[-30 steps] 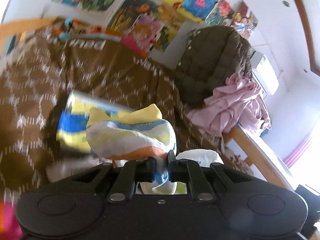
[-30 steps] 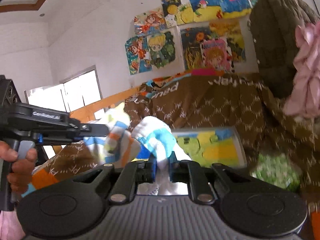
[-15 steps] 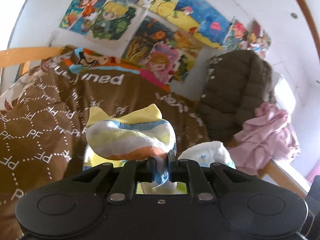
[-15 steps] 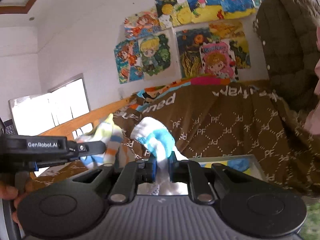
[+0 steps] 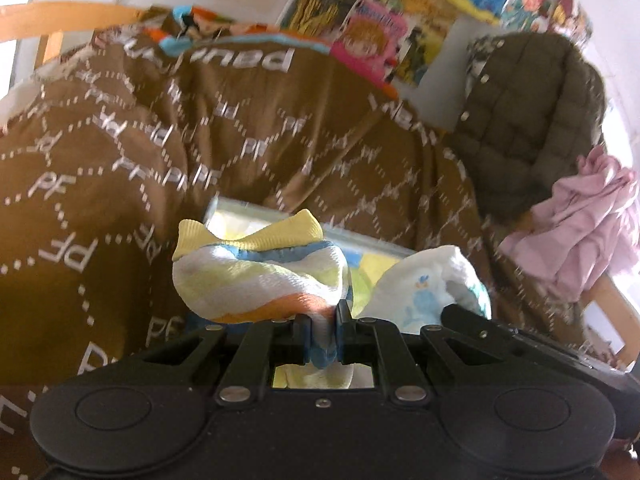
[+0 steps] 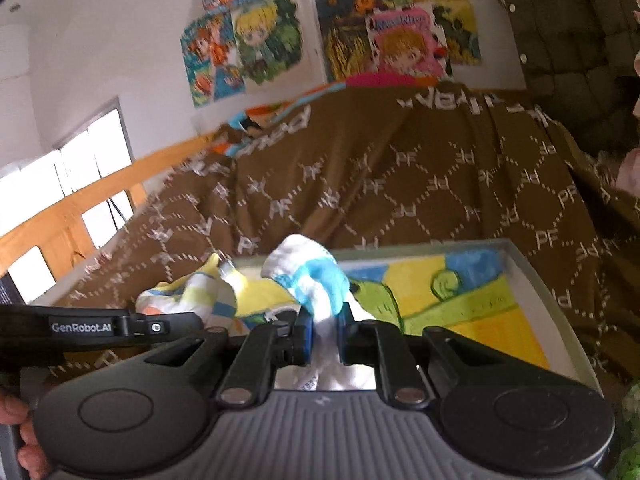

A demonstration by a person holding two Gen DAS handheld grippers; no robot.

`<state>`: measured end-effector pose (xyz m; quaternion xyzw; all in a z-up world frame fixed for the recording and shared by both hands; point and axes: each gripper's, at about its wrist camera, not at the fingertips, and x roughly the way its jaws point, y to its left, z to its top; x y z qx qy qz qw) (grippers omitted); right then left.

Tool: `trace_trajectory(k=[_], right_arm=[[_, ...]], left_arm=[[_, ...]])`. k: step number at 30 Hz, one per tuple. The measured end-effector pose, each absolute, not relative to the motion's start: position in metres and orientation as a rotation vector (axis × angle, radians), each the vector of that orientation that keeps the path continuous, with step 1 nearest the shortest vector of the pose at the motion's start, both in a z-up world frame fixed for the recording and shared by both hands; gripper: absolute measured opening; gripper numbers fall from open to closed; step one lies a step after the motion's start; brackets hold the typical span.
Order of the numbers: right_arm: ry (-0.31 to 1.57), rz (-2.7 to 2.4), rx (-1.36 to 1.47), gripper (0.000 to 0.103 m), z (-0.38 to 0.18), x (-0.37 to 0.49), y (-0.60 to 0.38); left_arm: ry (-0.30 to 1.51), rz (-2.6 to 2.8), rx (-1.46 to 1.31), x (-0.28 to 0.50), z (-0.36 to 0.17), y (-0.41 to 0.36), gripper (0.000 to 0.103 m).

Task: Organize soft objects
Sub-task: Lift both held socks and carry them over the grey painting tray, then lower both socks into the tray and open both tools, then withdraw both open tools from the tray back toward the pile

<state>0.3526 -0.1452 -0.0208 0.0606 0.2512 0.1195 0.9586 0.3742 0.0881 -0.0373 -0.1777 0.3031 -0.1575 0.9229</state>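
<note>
Both tongs are pinching socks: left tongs (image 5: 322,334) the striped pastel sock (image 5: 256,276), right tongs (image 6: 323,334) the white-and-blue sock (image 6: 310,276). The shallow yellow-and-green tray (image 6: 540,288) on the bed lies just ahead and below, nearer the right.

"GenRobot.AI" on left gripper (image 6: 322,334); "PF" on blanket (image 6: 440,184)

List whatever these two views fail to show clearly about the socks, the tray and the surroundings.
- Striped yellow, white and orange sock: lower end hidden behind the left gripper, left wrist view.
- White sock with blue band: lower part hidden between the right gripper jaws, right wrist view.
- Shallow grey tray with yellow-green picture: near edge covered by the gripper body.
- Brown patterned blanket: lettering smeared by motion blur.
- Pink crumpled garment: cut off by the right edge.
</note>
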Motion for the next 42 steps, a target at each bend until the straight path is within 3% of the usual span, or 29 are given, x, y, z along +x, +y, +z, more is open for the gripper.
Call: trace_trajectory(k=[9,14,16,18,25,30,33,42], right_arm=[[0.577,0.234,0.097,0.017,-0.030,0.354,-0.143],[0.588,0.235,0.075,0.033,-0.027,0.349,-0.143],[0.582,0.235,0.061,0.037,-0.024,0.343,-0.143],[0.576,0.231,0.054,0.045,-0.019,0.338,-0.144],[0.507,0.221,0.047,0.073,0.007,0.306,-0.154],[0.432,0.230,0.058,0.091,0.029,0.277,-0.160],[0.375,0.240,0.051,0.102,0.042,0.255,-0.162],[0.244,0.266,0.066,0.103,0.068,0.190,-0.173]], left_arm=[[0.739,-0.320,-0.317,0.382,-0.055,0.087,0.015],[0.771,-0.297,-0.279,0.379,-0.054,0.084,0.025],[0.773,-0.286,-0.274,0.375,-0.052,0.084,0.036],[0.770,-0.271,-0.265,0.369,-0.049,0.084,0.056],[0.702,-0.251,-0.248,0.340,-0.026,0.082,0.075],[0.564,-0.209,-0.192,0.300,-0.002,0.086,0.095],[0.472,-0.173,-0.206,0.279,0.016,0.089,0.100],[0.264,-0.163,-0.151,0.211,0.055,0.076,0.102]])
